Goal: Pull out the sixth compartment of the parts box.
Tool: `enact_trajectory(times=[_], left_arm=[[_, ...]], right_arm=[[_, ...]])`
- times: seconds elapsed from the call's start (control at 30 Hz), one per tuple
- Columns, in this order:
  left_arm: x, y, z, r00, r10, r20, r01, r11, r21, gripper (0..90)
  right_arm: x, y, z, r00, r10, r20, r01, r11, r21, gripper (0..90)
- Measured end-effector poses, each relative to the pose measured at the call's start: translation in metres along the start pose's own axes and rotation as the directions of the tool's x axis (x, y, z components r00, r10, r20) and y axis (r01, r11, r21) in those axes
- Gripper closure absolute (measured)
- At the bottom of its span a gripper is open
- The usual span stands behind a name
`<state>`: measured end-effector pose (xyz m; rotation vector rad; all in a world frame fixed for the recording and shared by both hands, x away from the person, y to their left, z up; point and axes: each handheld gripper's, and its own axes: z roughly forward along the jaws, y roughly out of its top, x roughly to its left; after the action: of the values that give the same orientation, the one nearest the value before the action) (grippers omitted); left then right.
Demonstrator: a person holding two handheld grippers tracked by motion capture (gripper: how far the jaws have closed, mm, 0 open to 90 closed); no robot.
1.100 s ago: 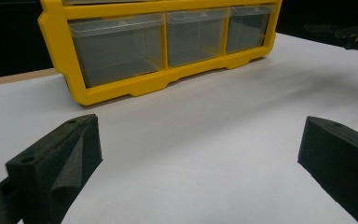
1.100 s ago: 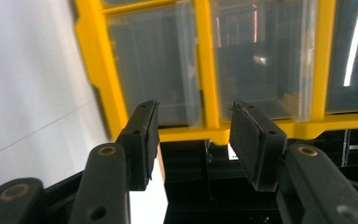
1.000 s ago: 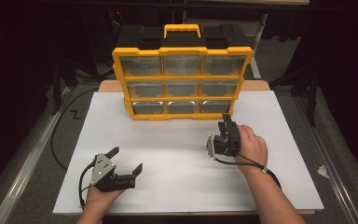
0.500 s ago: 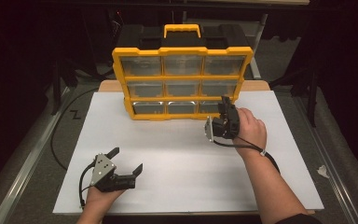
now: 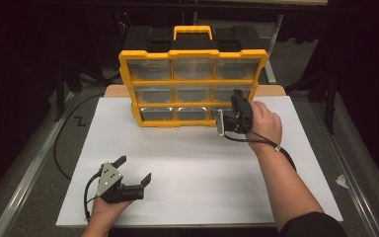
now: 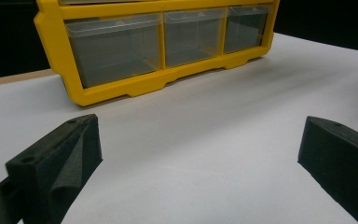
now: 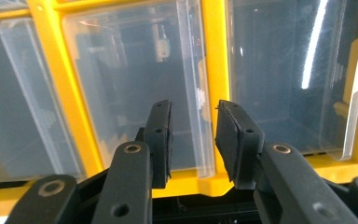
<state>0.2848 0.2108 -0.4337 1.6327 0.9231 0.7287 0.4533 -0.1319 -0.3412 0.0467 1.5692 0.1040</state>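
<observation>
A yellow organizer [image 5: 193, 55] with clear drawers stands upright at the back of the white table [image 5: 202, 163]. My right gripper [image 5: 237, 97] is raised against its right column, near the middle and bottom rows. In the right gripper view its jaws [image 7: 193, 116] have just been closing to a narrow gap. A clear drawer's front lip [image 7: 196, 70] lines up with that gap, and the pads do not visibly press on it. My left gripper [image 5: 134, 169] rests near the front left of the table, open and empty, with its jaws [image 6: 196, 135] wide and pointing at the organizer's bottom row [image 6: 121, 51].
The organizer has a yellow carry handle [image 5: 192, 30] on top and a black back part behind it. A black cable [image 5: 61, 143] loops off the table's left side. A small crumpled scrap [image 5: 342, 180] lies right of the table.
My right gripper has moved away from me and upward, from the open table to the organizer's right drawers, and its jaws have narrowed. The left gripper has stayed put.
</observation>
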Motion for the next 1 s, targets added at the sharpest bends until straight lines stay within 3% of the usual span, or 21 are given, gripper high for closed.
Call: enact_trajectory(times=[0.17, 0.47, 1.0], left_arm=[[0.000, 0.000, 0.000, 1.0000, 0.002, 0.000, -0.002, 1.0000, 0.000, 0.2], [-0.001, 0.000, 0.000, 1.0000, 0.004, 0.004, -0.004, 1.0000, 0.001, 0.2], [0.001, -0.001, -0.001, 1.0000, -0.003, -0.004, 0.003, 1.0000, -0.004, 0.1]], right_arm=[[-0.004, 0.002, 0.005, 1.0000, -0.002, 0.006, 0.002, 1.000, 0.009, 69.9], [-0.003, 0.007, 0.013, 0.9977, -0.068, 0.001, 0.068, 0.998, 0.008, 72.6], [-0.002, 0.011, 0.022, 0.9947, -0.103, 0.003, 0.102, 0.995, 0.005, 78.9]])
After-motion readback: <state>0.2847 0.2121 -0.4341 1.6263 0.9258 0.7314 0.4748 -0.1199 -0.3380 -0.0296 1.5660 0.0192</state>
